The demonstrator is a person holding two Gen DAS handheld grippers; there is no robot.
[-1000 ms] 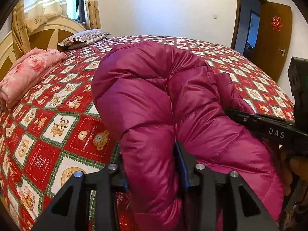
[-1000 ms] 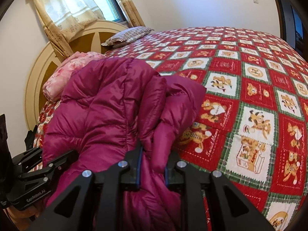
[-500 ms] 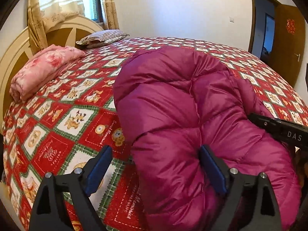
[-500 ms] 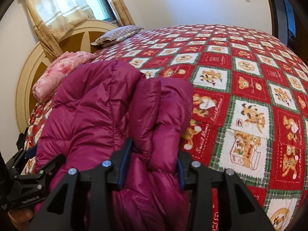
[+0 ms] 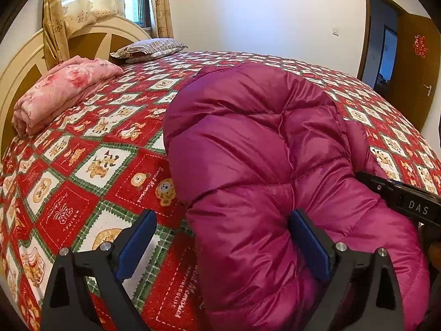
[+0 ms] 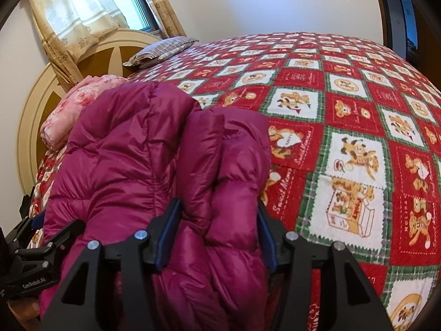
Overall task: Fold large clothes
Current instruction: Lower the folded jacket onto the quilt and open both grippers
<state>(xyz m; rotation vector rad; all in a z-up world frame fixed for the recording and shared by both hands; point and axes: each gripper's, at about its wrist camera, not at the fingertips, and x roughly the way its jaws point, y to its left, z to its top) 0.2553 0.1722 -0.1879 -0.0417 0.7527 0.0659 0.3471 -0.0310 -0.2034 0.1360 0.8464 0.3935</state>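
Observation:
A magenta quilted down jacket [image 5: 248, 143] lies folded in a thick bundle on the red patterned bedspread [image 5: 91, 165]. My left gripper [image 5: 223, 237] is wide open at the bundle's near left edge, its right pad against the fabric and its left pad over the bedspread. In the right wrist view the jacket [image 6: 132, 160] fills the left half. My right gripper [image 6: 216, 231] is open, its jaws standing loosely around the bundle's right fold. The right gripper's body [image 5: 405, 201] shows at the left view's right edge.
A folded pink floral blanket [image 5: 60, 91] and a striped pillow [image 5: 148, 49] lie by the cream headboard [image 5: 24, 63] at the far left. A curtained window is behind it. An open brown door [image 5: 413, 69] stands at the right. Bedspread stretches right of the jacket [image 6: 358, 138].
Both grippers have opened and let go of the jacket, the left one widely. The bundle has settled onto the bed, and both cameras have drawn back slightly.

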